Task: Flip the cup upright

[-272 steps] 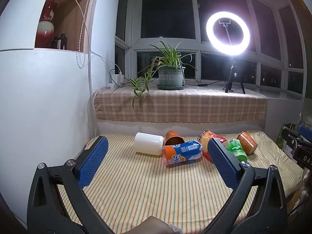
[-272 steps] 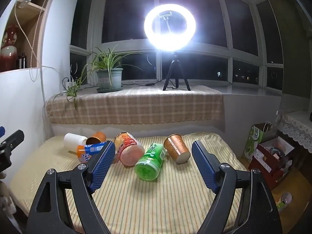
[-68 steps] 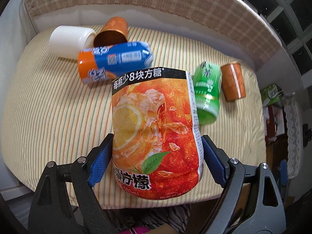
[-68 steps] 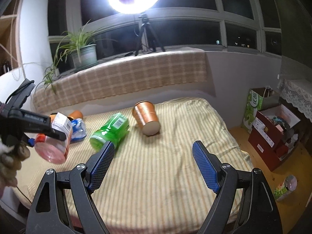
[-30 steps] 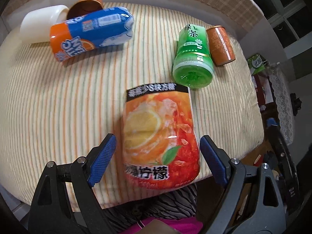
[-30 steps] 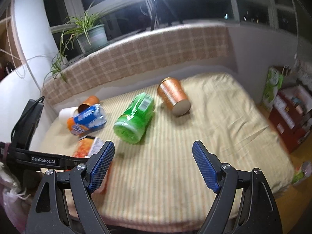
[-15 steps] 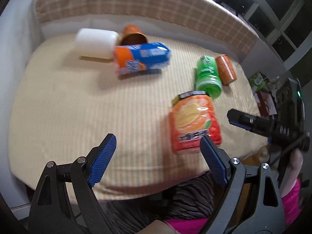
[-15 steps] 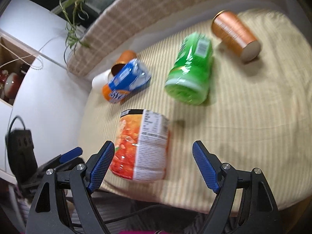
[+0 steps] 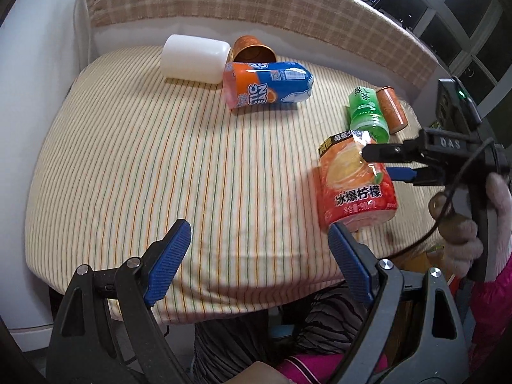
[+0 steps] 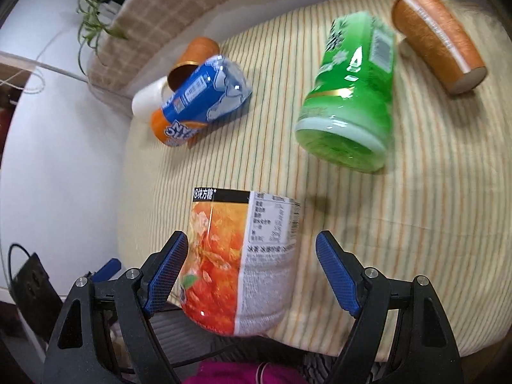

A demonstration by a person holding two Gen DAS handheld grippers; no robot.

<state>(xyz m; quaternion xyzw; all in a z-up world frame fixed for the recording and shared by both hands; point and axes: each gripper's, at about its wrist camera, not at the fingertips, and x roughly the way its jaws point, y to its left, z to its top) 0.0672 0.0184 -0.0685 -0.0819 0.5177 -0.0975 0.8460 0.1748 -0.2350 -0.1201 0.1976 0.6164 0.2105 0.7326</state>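
The orange lemon-tea cup (image 9: 356, 182) stands near the table's front right edge; it also shows in the right wrist view (image 10: 240, 262). My right gripper (image 10: 252, 268) is open around it, the left pad close to its side, the right pad apart. In the left wrist view the right gripper (image 9: 387, 163) reaches the cup from the right. My left gripper (image 9: 256, 262) is open and empty, left of the cup above the striped cloth.
Lying on the striped table (image 9: 160, 160): a white cup (image 9: 193, 59), a copper cup (image 9: 252, 51), a blue-orange cup (image 9: 267, 84), a green cup (image 10: 348, 102) and another copper cup (image 10: 438, 35). A checked ledge (image 9: 256, 6) runs behind.
My left gripper has let go of the orange cup and drawn back to the left. My right gripper has come in low and now brackets the standing cup.
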